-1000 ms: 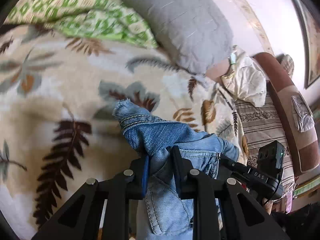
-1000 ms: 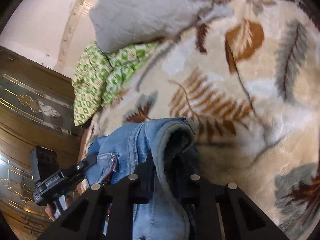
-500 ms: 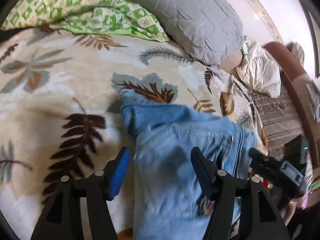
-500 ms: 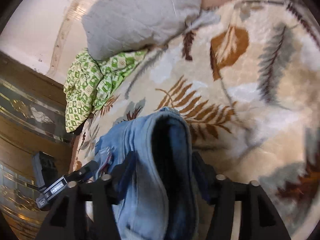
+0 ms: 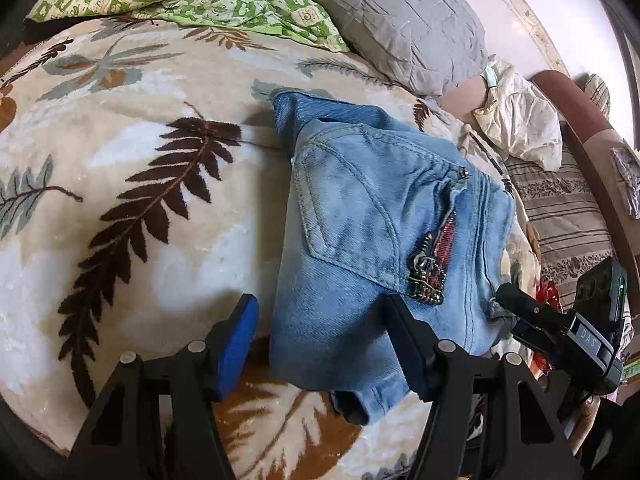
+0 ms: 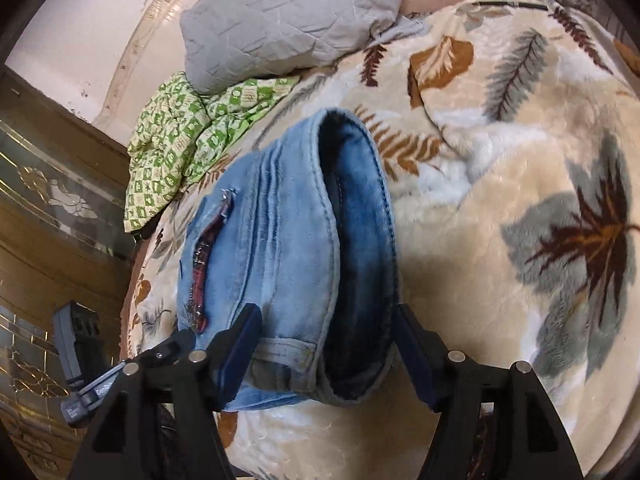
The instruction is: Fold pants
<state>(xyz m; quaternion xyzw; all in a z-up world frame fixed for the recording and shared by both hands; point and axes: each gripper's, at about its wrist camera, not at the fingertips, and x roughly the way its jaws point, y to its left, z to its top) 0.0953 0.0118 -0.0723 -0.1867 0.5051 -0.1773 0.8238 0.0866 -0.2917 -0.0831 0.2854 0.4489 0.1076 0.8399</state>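
Denim lies in a compact bundle on the leaf-patterned blanket (image 5: 120, 208), and I judge the folding close to finished: the pants (image 5: 380, 220) are doubled over into a short stack with the back pocket (image 5: 360, 208) and its zip trim on top. What may remain, as far as I can tell, is squaring the edges or pressing the stack flat, since the near corner in my left view bulges a little and the layers gape open in my right view.

My left gripper (image 5: 320, 344) is spread wide, its fingers to either side of the bundle's near end and gripping nothing. My right gripper (image 6: 326, 344) is likewise wide open, its fingers flanking the thick folded edge without pinching it.

Seen from the left, the bundle's long axis runs away from me toward the grey pillow (image 5: 400, 20), tilting slightly left at the far end. From the right, the rolled fold (image 6: 356, 240) shows as a dark opening between layers, running along the same line toward the green patterned cloth (image 6: 188, 128).
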